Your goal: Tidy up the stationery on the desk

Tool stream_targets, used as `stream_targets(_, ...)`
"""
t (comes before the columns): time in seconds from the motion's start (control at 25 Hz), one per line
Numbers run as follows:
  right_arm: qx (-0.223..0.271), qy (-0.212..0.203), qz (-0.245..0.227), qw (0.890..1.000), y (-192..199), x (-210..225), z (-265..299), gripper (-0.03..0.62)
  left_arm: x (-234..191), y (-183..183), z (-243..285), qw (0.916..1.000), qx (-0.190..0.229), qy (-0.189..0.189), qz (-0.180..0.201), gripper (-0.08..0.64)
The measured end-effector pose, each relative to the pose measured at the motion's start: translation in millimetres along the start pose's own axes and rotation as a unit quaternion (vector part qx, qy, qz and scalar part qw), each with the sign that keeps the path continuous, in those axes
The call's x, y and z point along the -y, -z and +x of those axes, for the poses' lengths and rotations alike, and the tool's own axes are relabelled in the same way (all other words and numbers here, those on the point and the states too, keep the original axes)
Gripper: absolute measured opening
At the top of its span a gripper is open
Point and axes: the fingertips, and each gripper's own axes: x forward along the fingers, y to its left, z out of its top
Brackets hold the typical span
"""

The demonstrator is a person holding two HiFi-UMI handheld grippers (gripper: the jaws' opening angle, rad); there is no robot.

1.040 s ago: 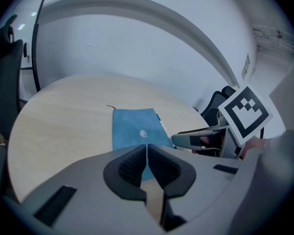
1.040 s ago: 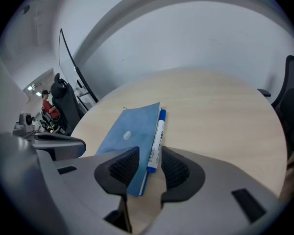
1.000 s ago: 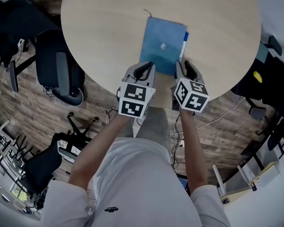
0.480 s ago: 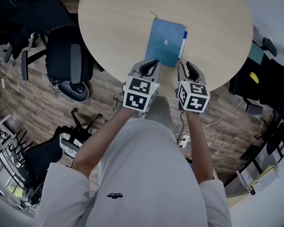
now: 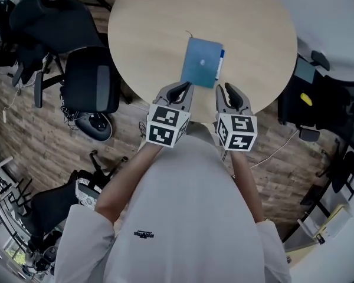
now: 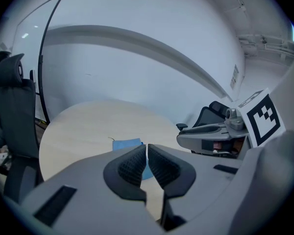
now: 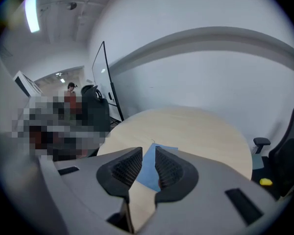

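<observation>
A blue notebook point(image 5: 201, 63) lies flat on the round wooden table point(image 5: 153, 34), near its front edge. A blue and white pen point(image 5: 219, 63) rests along the notebook's right side. My left gripper point(image 5: 178, 90) hovers at the table's front edge, just short of the notebook's near left corner, shut and empty. My right gripper point(image 5: 229, 93) is level with it, off the near right corner, with its jaws a narrow gap apart and nothing held. The left gripper point(image 6: 146, 147) partly hides the notebook point(image 6: 126, 144) in its own view. The notebook point(image 7: 150, 165) shows through the right gripper point(image 7: 148, 151) gap.
A black office chair point(image 5: 91, 81) stands close to the table's left side, with more chairs behind it. Dark furniture with a small yellow object point(image 5: 306, 99) sits to the right. The person's body fills the lower head view above a wood floor.
Both grippers have drawn back from the notebook's near edge toward the table's rim. The head camera has risen, so the table looks smaller. Notebook and pen stay put.
</observation>
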Motion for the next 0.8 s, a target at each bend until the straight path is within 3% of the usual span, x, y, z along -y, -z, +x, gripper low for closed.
stream_targets(0.4, 0.067, 0.007, -0.016, 0.998, -43.4, -41.1, -43.7, 0.104, -1.2, -33.8, -48.6, 0.9984, 0.025, 0.019, 0.046, 0.028)
stream_targets(0.64, 0.074, 0.010, -0.028, 0.997, -41.5, -66.8, -60.2, 0.096, 7.1, -41.9, -70.5, 0.9953, 0.055, 0.055, 0.058, 0.028)
stream_targets(0.8, 0.081, 0.023, -0.029, 0.996, -39.1, -75.2, -64.1, 0.063, 0.2, -37.3, -72.3, 0.9953, 0.052, 0.051, 0.064, 0.028)
